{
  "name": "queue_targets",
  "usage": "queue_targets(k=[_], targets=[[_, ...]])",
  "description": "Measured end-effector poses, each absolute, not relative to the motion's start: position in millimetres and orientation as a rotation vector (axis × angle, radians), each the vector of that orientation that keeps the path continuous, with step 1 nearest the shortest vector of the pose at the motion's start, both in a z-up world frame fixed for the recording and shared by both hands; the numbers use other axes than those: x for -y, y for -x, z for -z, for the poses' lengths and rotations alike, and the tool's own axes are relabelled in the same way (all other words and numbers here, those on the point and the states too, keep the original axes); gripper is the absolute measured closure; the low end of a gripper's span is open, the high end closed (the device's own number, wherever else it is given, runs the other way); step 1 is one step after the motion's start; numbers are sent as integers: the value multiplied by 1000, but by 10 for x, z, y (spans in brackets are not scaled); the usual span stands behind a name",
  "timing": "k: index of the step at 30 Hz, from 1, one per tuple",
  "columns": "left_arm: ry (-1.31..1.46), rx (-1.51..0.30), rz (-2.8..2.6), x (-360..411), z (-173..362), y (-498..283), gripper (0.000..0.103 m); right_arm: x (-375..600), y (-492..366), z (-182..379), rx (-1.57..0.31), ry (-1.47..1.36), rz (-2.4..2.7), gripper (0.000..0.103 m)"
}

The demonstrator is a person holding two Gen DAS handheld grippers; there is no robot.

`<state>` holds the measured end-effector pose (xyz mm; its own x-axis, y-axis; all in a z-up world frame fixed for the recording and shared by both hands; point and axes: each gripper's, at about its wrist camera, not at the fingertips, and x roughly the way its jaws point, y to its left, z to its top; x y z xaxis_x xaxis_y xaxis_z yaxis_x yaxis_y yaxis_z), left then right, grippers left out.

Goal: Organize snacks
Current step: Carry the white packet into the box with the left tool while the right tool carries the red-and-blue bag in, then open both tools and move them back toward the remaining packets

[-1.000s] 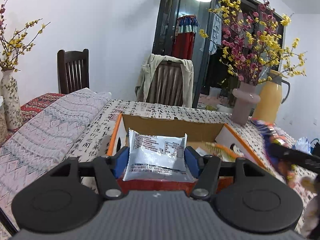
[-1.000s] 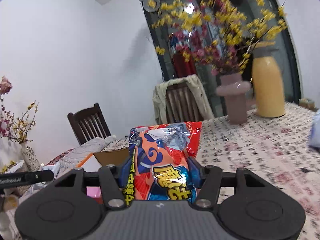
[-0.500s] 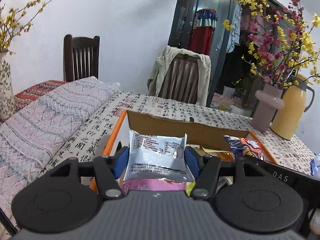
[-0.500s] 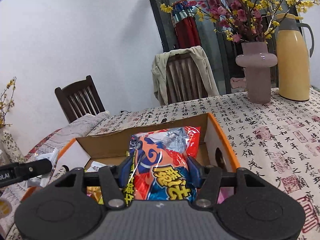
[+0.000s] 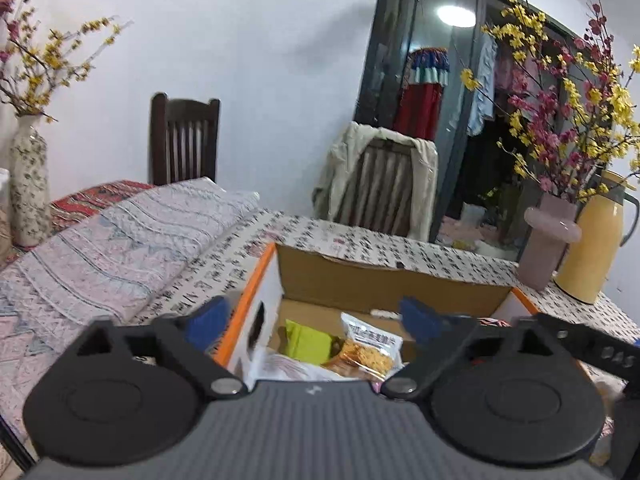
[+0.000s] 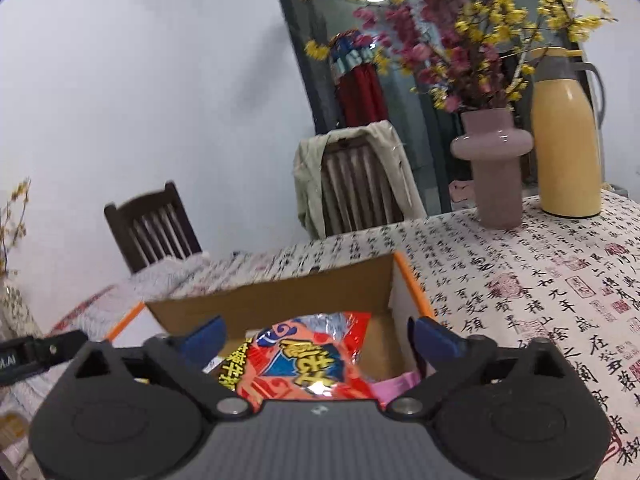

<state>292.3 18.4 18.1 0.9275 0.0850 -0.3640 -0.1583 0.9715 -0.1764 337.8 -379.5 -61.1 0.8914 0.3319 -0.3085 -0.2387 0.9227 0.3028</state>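
An orange-edged cardboard box (image 5: 384, 280) stands on the table and holds snack packets. My left gripper (image 5: 316, 316) is open and empty above the box's left end. Below it lie a clear packet of orange snacks (image 5: 370, 346) and a green packet (image 5: 310, 340). My right gripper (image 6: 318, 334) is open above the box (image 6: 280, 300). The red and orange snack bag (image 6: 308, 364) lies between its spread fingers, resting in the box on other packets. The right gripper's arm (image 5: 584, 344) shows at the right of the left wrist view.
The table has a calligraphy-print cloth (image 6: 540, 280). A pink vase (image 6: 494, 168) of flowers and a yellow thermos jug (image 6: 566, 148) stand at the far right. A folded quilt (image 5: 120, 248) lies left of the box. Two chairs (image 5: 384, 188) stand behind the table.
Both grippers have opened. The white packet has dropped from my left gripper into the box. The red bag has been let go and lies lower in the box.
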Motion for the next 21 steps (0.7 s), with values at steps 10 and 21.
queue_targets(k=[10,21], targets=[[201,-355,-148,-169,-188,-2879,0,3847,-3326,595,-339,-267,-282,0],[197,-236,-90,-164,-624,-2156,0,3879,-2579,206,-217,-180,-334,0]])
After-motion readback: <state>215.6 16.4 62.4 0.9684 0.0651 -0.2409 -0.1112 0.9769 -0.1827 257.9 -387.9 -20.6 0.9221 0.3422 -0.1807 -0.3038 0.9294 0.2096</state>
